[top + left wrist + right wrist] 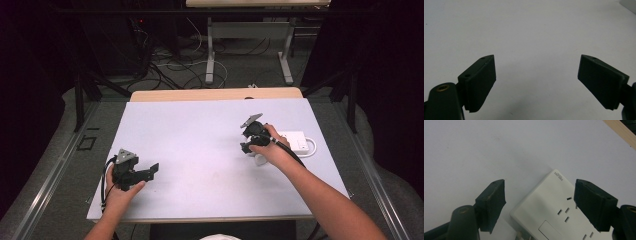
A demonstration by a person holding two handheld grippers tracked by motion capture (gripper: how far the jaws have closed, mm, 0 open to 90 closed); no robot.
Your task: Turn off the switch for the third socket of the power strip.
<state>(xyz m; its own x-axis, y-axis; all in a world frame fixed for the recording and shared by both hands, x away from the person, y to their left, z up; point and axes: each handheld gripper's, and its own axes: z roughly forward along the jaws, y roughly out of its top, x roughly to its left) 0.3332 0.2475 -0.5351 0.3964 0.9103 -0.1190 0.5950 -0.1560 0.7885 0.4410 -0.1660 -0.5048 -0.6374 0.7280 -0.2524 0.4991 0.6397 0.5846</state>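
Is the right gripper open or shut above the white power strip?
Open. In the right gripper view, the right gripper has its jaws wide apart, and the white power strip lies flat between them, not clamped.

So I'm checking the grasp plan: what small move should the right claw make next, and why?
Probably ease the right claw down and shut it on the white power strip: its jaws stand open to either side of the strip's end, not yet touching it.

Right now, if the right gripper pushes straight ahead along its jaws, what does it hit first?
Most likely the white power strip: in its own view it lies between the open jaws of the right gripper, just ahead. Depth to it is unclear.
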